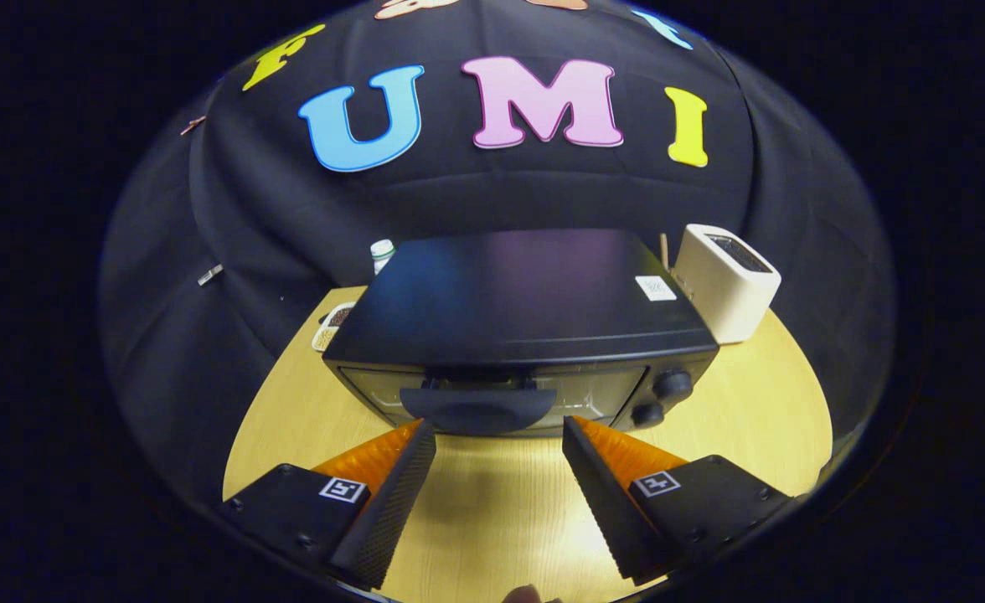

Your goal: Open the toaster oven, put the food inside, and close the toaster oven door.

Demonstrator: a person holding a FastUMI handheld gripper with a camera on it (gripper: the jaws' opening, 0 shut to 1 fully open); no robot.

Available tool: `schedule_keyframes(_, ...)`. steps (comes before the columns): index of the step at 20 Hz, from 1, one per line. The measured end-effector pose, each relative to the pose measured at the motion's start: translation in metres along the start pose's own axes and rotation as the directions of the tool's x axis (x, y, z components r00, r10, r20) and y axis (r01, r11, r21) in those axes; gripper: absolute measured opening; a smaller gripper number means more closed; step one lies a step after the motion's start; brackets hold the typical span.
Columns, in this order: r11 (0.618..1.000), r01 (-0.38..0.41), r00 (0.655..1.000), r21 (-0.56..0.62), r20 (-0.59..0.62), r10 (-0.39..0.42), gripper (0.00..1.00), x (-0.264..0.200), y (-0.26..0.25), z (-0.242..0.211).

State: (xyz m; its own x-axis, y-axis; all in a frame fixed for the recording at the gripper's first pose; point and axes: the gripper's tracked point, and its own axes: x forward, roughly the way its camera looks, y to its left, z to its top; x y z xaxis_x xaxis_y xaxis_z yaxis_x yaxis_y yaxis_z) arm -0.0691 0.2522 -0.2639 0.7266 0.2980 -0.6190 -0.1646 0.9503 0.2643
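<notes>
While the gripper (499, 431) hovers level above the wooden table (760, 419), its fingers spread wide and hold nothing. Left of centre, a small bottle (382, 254) stands behind the toaster oven (518, 327), whose door handle (477, 410) lies just ahead of the fingertips, door closed. Rightward stands a white toaster (725, 283).

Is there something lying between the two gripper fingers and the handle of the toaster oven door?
No. In the gripper view, the open gripper faces the door handle of the toaster oven; between them lies bare wooden table.
</notes>
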Motion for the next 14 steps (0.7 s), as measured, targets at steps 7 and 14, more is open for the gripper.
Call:
schedule_keyframes(7,0.999,-0.025,0.994,-0.039,0.104,0.029,0.99,-0.034,-0.012,0.028)
schedule_keyframes(14,0.996,-0.024,0.96,-0.088,0.276,0.048,0.99,-0.084,-0.046,0.099)
